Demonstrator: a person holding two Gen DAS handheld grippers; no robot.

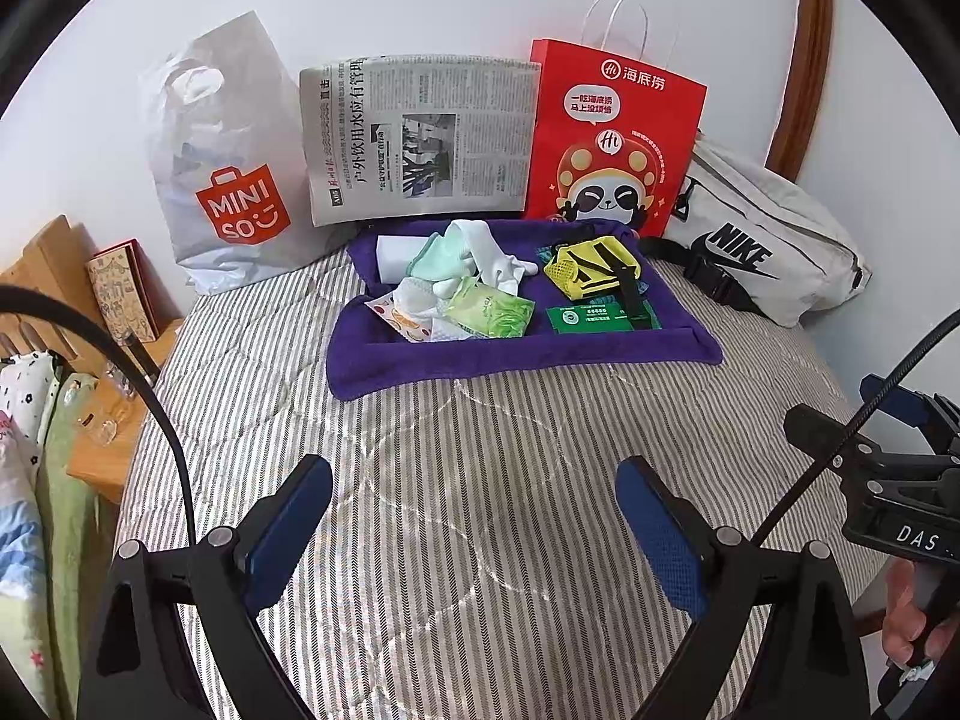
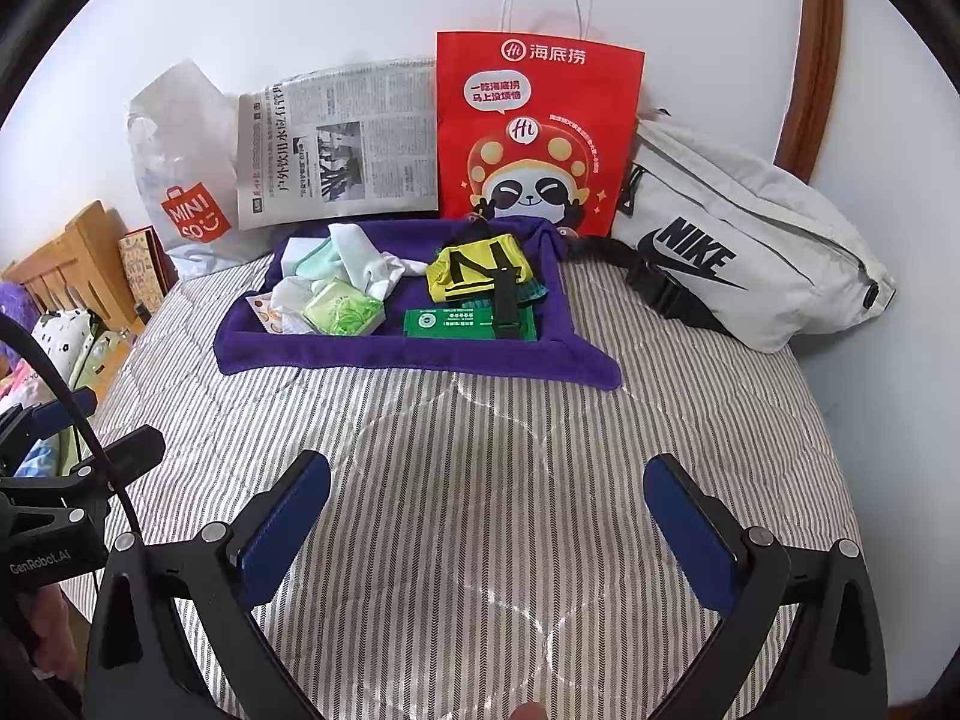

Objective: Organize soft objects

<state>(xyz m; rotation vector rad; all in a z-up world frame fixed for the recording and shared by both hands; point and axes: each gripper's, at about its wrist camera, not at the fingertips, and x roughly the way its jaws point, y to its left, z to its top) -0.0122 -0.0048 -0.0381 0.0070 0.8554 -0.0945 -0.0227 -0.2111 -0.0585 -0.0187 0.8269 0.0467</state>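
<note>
A purple towel tray (image 1: 516,351) (image 2: 414,357) lies on the striped bed, far ahead of both grippers. Its left half holds white socks (image 1: 492,258) (image 2: 372,267), a mint cloth (image 1: 435,258), a green tissue pack (image 1: 492,315) (image 2: 342,315) and a fruit-print wipe (image 1: 396,312). Its right half holds a yellow mesh pouch with black straps (image 1: 591,270) (image 2: 474,267) and a green packet (image 1: 591,319) (image 2: 456,324). My left gripper (image 1: 474,531) is open and empty over the bedspread. My right gripper (image 2: 487,531) is open and empty too.
Against the wall stand a white Miniso bag (image 1: 228,168) (image 2: 180,180), a newspaper (image 1: 420,138) (image 2: 342,144), a red paper bag (image 1: 612,138) (image 2: 534,132) and a white Nike waist bag (image 1: 762,240) (image 2: 738,240). A wooden nightstand (image 1: 102,420) sits left of the bed.
</note>
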